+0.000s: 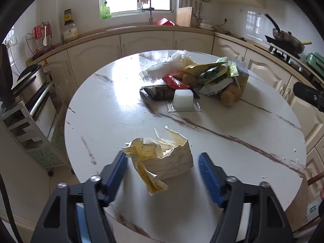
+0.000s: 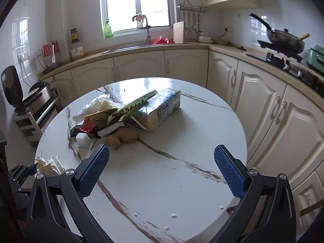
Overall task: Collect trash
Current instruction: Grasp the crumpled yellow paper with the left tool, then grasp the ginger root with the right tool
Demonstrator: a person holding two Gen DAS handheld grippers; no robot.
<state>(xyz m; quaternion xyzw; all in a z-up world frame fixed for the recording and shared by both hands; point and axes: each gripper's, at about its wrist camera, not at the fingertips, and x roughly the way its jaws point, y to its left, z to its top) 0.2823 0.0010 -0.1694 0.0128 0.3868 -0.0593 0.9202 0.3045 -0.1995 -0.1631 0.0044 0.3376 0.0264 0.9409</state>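
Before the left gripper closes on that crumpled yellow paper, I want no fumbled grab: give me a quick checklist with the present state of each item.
1. Crumpled paper sits between the left gripper's pads: ok.
2. Pads pressing on the paper: not ok; the left pad looks at its edge, while a gap shows at the right pad.
3. Paper apart from the trash pile: ok, bare table lies between them.
4. Right gripper out of the way: ok, open over bare table, holding nothing.
5. Paper rests fully on the table: ok.
6. A bin to drop it in: cannot tell, none in view.
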